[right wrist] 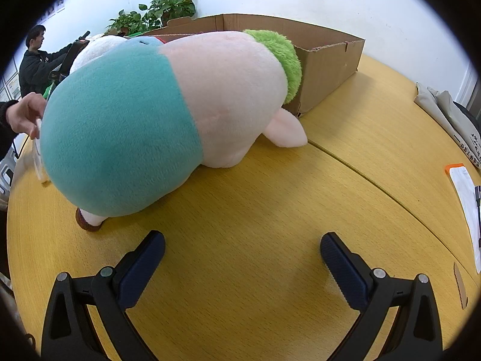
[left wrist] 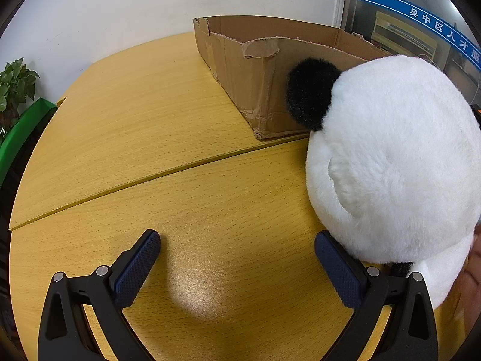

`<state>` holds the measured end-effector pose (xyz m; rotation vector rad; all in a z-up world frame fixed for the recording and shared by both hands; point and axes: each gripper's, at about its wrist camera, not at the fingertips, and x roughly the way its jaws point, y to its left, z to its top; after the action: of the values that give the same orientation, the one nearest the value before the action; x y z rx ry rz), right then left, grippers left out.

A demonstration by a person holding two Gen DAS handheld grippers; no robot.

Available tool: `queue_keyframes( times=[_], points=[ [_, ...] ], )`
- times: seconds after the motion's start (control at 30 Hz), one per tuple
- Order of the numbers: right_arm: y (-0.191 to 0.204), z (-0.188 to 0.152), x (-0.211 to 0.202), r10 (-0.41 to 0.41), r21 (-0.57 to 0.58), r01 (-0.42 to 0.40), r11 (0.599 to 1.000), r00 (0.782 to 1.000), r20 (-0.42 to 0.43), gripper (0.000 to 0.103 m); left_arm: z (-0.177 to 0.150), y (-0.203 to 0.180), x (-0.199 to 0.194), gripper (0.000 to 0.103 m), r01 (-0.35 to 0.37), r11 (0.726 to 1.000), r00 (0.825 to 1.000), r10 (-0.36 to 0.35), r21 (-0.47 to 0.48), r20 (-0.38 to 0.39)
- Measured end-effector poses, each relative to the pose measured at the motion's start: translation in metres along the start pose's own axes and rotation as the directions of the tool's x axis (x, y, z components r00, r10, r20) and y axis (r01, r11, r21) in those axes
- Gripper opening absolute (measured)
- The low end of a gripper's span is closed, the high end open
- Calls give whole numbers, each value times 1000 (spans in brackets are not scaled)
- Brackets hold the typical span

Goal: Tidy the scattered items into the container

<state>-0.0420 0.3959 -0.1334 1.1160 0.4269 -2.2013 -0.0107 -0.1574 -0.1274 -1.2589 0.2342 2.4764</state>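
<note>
In the left wrist view a white plush panda (left wrist: pixel 396 162) with a black ear sits on the wooden table, just right of my open left gripper (left wrist: pixel 237 243); its right finger (left wrist: pixel 336 267) touches the plush. A torn cardboard box (left wrist: pixel 258 60) stands behind. In the right wrist view a pink plush with teal shorts and green hair (right wrist: pixel 168 114) lies on its side in front of the cardboard box (right wrist: pixel 324 57). My right gripper (right wrist: pixel 243 246) is open and empty, just in front of the plush.
Potted plants (right wrist: pixel 156 12) stand behind the box, and one (left wrist: pixel 15 87) at the table's left. Papers and an orange-edged item (right wrist: pixel 466 198) lie at the right edge, with a folded bag (right wrist: pixel 445 108). A person (right wrist: pixel 36 57) stands at the back left. A hand (right wrist: pixel 27 114) reaches in.
</note>
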Motion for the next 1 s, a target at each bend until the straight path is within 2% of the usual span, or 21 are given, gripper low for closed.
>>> queue_keyframes(
  times=[1.0],
  points=[
    [0,1,-2,-3,3,3,1000,1000,-1,103,-3,-3,-1,103,15,1000,1000,-15,21,-1]
  ],
)
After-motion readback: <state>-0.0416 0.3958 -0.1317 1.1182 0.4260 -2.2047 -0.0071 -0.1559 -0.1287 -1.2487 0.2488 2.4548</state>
